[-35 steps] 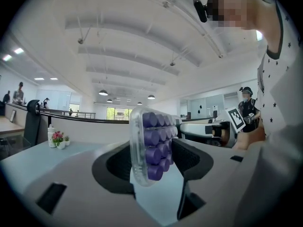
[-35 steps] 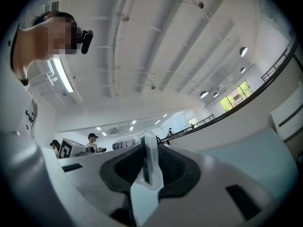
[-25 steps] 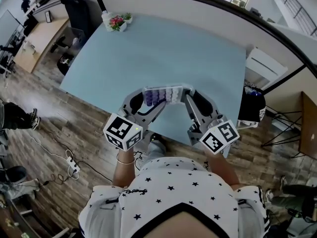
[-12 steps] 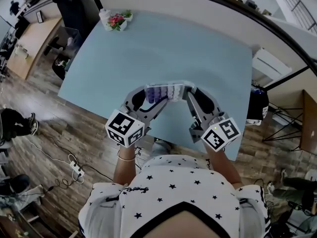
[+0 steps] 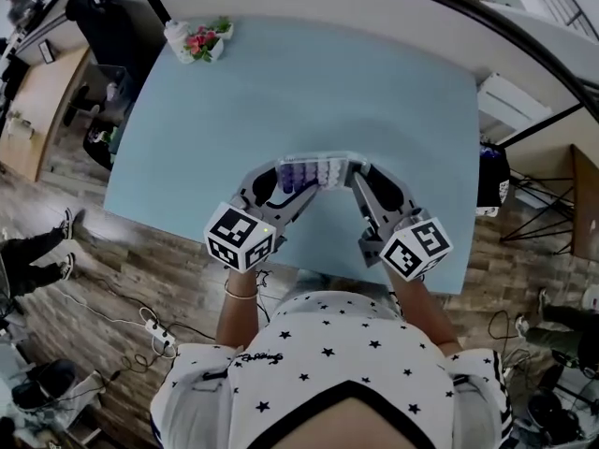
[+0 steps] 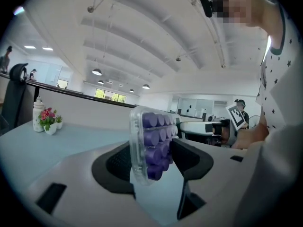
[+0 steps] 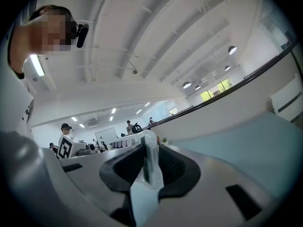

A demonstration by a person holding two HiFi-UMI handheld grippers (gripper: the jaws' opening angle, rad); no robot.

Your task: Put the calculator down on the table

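Broadly, bench (image 5: 374, 92): pale blue and bare across most of its top; its near edge runs just in front of the person.
Person: a starred shirt (image 5: 346, 363) fills the bottom of the head view and cuts off the floor below it.
Left gripper (image 5: 285, 178): fingers set wide apart and clamped on the calculator's left end, one pad on its back and the other against the purple keys.
Right gripper (image 5: 357, 174): fingers much closer together, pinching the thin clear edge at the calculator's right end.
Calculator (image 5: 314, 170): held between both grippers over the near part of the bench, standing on edge with its keys facing the person; it seems to hang just clear of the surface, though the head view is too steep to be sure.
Flower pot (image 5: 198, 42): small, at the far left corner, well apart from the grippers.
Hidden: both ends of the calculator sit inside the fingers, and its underside is out of sight.
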